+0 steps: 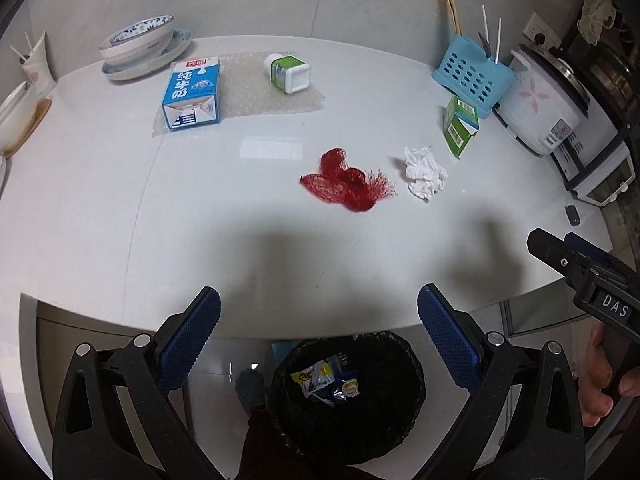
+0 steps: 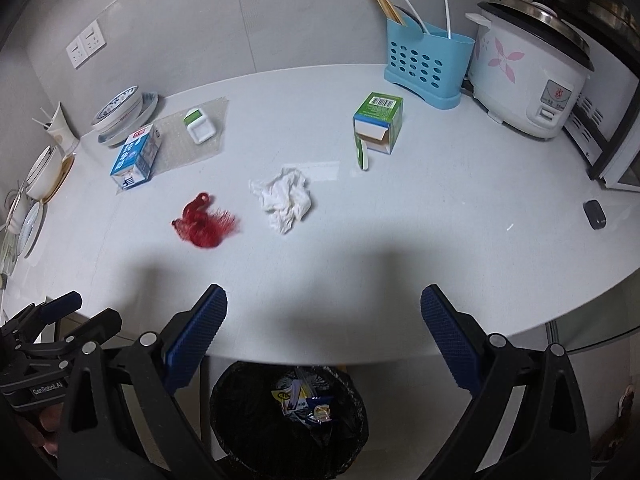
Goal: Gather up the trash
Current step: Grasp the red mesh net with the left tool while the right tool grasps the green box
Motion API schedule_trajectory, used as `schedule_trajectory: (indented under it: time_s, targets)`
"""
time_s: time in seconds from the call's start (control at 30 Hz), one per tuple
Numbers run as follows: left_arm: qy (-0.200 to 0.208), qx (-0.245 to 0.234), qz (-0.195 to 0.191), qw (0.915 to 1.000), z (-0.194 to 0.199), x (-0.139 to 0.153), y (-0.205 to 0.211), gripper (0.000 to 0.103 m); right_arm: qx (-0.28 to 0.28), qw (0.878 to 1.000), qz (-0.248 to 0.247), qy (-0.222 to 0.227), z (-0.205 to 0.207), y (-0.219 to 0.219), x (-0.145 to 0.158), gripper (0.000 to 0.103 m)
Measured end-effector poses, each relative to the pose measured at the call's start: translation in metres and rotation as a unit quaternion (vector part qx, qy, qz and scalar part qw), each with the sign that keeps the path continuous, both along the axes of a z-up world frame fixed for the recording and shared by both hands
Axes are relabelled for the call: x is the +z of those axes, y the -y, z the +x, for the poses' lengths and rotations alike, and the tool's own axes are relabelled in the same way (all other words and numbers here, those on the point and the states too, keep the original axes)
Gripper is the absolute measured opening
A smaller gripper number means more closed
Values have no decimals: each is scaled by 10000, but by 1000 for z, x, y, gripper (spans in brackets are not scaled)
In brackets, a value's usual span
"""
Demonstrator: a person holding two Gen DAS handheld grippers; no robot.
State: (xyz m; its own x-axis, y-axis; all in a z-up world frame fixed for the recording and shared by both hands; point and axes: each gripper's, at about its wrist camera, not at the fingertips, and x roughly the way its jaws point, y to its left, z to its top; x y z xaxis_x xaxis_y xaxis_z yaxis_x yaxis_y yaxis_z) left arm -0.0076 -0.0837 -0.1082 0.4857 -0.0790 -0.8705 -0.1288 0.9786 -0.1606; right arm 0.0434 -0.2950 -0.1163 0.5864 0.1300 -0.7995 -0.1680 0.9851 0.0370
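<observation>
Left wrist view, layout: trash lies scattered on the white counter [image 1: 120, 200]; black-lined bin [image 1: 348, 396] sits on the floor just past the counter's near edge, likely so items drop straight in.
Left wrist view, trash: red mesh net [image 1: 344, 184] mid-counter, crumpled tissue [image 1: 425, 172] just beside it; blue milk carton [image 1: 192, 94] and white bottle [image 1: 288, 72] lie on a bubble-wrap sheet [image 1: 260, 92] farther back; green carton [image 1: 460, 126] near the blue utensil caddy [image 1: 474, 76].
Left wrist view, left gripper [image 1: 319, 328]: jaws spread wide, nothing between the pads, hovering over the counter edge above the bin.
Right wrist view, trash: tissue [image 2: 285, 200] nearest centre, net [image 2: 202, 222] to its left, green carton [image 2: 378, 122] behind with flap torn open; rice cooker [image 2: 528, 76] is not trash, by my judgement.
Right wrist view, bin [image 2: 288, 412]: already holds wrappers.
Right wrist view, right gripper [image 2: 324, 330]: jaws wide apart, empty, touching nothing, facing the tissue.
</observation>
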Motion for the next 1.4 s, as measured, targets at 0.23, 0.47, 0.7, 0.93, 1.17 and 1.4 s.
schedule_trajectory:
  time_s: [0.23,0.47,0.7,0.93,1.17,1.4]
  targets:
    - [-176,-94,19,9998,48,-13,-7,97,-130,9997,2,-201,54,-4,-5,93]
    - [-394,-263,-33,9989,90,-33,-8,96,-456,9983,17,-370,122,3,-9,93]
    - [-580,-425,-110,9974,126,-47,-6,93,-833,9951,30,-531,194,12,-5,93]
    - [-914,-541,-34,9943,148,-65,-1,86,-1213,9877,-51,-982,253,16,-19,93]
    - [-1014,-642,217,9925,160,-68,7,66,-1405,9830,48,-1180,271,22,-34,78]
    - [-1176,-688,344,9901,169,-66,10,32,-1434,9804,113,-1345,276,22,-39,48]
